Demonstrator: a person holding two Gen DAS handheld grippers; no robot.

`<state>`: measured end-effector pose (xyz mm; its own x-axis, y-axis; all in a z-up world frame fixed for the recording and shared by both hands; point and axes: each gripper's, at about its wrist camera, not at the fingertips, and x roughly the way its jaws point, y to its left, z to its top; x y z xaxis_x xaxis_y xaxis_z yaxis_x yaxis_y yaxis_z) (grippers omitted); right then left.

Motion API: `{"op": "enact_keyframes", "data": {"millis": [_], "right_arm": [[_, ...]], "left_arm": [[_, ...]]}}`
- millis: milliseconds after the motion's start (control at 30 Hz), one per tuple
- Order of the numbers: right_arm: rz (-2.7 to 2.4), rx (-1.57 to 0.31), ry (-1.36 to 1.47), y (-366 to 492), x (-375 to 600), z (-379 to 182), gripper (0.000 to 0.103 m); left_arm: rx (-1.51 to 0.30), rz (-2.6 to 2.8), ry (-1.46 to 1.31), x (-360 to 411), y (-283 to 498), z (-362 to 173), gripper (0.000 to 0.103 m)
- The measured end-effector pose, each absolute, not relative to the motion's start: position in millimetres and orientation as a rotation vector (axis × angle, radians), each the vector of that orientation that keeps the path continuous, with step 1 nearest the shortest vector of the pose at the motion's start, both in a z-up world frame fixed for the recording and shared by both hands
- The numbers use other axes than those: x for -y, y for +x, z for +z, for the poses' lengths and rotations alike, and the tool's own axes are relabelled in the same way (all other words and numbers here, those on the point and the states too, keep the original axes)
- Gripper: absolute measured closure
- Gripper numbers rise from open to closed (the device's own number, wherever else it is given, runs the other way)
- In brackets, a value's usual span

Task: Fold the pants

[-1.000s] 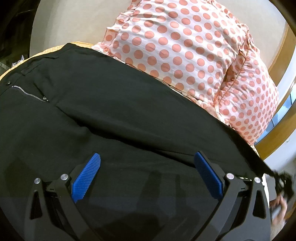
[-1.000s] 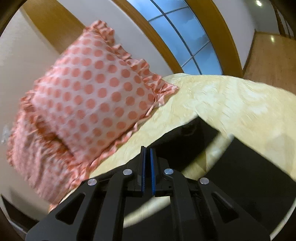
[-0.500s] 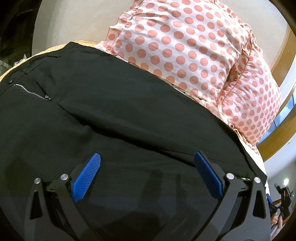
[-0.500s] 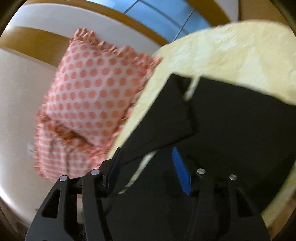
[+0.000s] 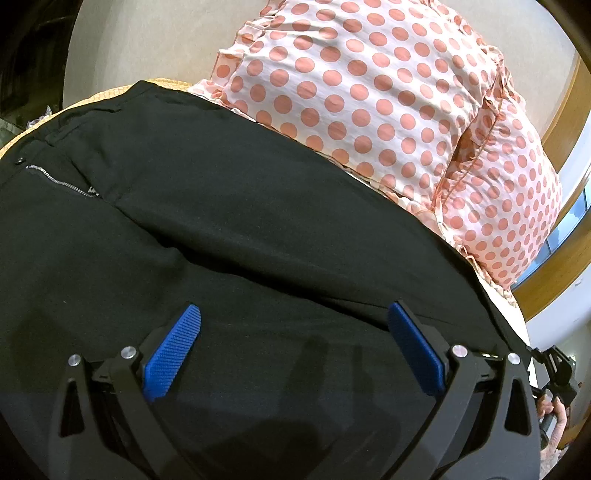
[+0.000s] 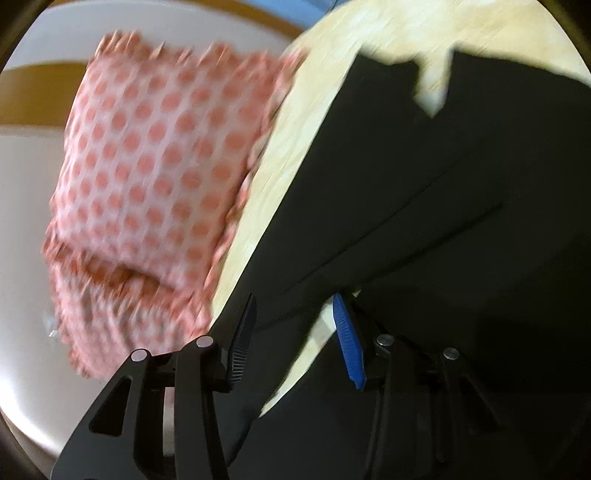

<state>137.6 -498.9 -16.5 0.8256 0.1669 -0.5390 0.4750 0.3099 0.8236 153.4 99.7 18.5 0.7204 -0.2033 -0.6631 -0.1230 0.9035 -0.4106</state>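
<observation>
Right gripper (image 6: 295,334): my jaws, parted, have just been closing; leg hem edge between them, pads not pressing.
Left gripper (image 5: 293,341): spread wide, empty.
Pants (image 5: 229,236): flat on bed (image 6: 388,33), beside pillow (image 5: 388,103).
Handling: soft, limp, light; I pinch hems or waistband.

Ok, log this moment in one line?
pants: flat on bed | left gripper: open over pants | right gripper: jaws just closing around pant edge, not pinched

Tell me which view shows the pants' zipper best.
The left wrist view: the zipper lies sharp and unobstructed at the waist end of the black pants. The right wrist view is blurred and shows only the leg ends, no zipper.
</observation>
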Motion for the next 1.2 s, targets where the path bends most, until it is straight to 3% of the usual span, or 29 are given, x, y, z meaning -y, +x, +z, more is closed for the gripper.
{"op": "enact_keyframes", "data": {"millis": [200,333,433,767,1033,1200], "right_arm": [[-0.354,-0.545,1.169,125,512,-8,0.06],[-0.421,-0.559,1.112,130,517,-11,0.087],[-0.401,-0.544,1.124,128,522,-15,0.098],[-0.213,-0.293,1.077,34,512,34,0.1],[-0.253,-0.441,1.165,-9,506,-21,0.1],[-0.247,-0.437,1.126,-8,508,-16,0.1]], "left_arm": [[-0.772,-0.047,-0.454,-99,153,19,0.002],[-0.776,-0.043,-0.449,-97,154,19,0.002],[-0.779,-0.039,-0.443,-96,154,18,0.002],[-0.781,-0.036,-0.447,-96,154,17,0.002],[-0.812,-0.011,-0.452,-106,151,27,0.002],[-0.756,0.028,-0.343,-131,145,75,0.002]]}}
